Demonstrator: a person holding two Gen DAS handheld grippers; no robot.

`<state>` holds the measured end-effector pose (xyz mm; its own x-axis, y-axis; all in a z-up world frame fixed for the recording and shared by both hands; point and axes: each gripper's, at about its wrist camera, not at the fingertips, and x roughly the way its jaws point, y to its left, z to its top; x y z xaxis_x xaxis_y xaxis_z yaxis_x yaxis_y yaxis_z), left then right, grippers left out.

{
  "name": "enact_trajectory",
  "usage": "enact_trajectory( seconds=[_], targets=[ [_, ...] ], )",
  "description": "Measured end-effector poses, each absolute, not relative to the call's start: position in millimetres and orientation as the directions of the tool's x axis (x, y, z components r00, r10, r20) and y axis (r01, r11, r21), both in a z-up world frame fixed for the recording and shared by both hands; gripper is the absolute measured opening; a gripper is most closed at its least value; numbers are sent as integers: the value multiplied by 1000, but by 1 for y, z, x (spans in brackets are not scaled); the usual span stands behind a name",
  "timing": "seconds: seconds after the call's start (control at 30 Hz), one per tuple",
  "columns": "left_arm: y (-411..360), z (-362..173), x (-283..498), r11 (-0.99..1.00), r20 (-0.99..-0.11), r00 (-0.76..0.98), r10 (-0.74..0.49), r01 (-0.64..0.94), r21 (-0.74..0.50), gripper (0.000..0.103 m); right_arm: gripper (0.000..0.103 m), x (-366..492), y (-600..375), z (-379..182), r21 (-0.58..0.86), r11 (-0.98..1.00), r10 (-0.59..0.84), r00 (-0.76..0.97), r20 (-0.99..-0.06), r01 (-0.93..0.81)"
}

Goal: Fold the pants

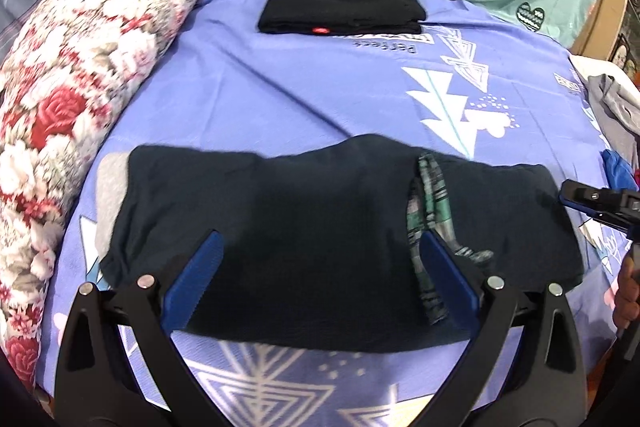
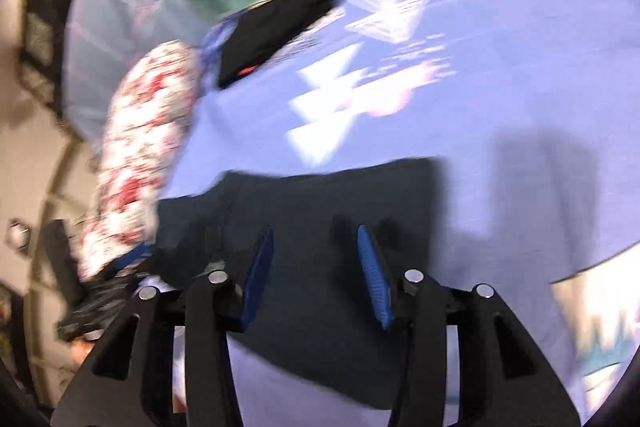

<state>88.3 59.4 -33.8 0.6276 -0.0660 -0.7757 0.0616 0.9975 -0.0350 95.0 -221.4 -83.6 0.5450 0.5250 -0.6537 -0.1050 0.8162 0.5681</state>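
While dark pants lie folded on the bed, left gripper fingers spread wide, empty; right gripper fingers partly apart, gripping nothing.

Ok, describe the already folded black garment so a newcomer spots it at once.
Start at the purple patterned bedsheet and look to its far end, beside the red floral pillow. The folded black garment lies there as a neat rectangle with a small red tag, unlike the nearer dark pants, loosely spread.
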Motion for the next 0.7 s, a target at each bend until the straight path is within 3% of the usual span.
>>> enact_trajectory(
  seconds=[0.1, 0.27, 0.37, 0.7],
  targets=[
    [41, -28, 94, 994, -768, 634, -92, 101, -36, 100, 28, 102, -227, -86, 542, 836, 490, 565, -663, -89],
    [12, -26, 98, 983, -765, 626, -152, 174, -53, 100, 25, 121, -223, -92, 492, 866, 451, 556, -698, -85],
    [0, -37, 103, 979, -787, 594, -168, 197, -60, 100, 14, 133, -224, -104, 459, 888, 403, 550, -731, -41],
    [-4, -61, 106, 976, -833, 525, -175, 202, -78, 100, 17, 75, -217, -85, 425, 889, 446, 533, -719, -169]
  ],
)
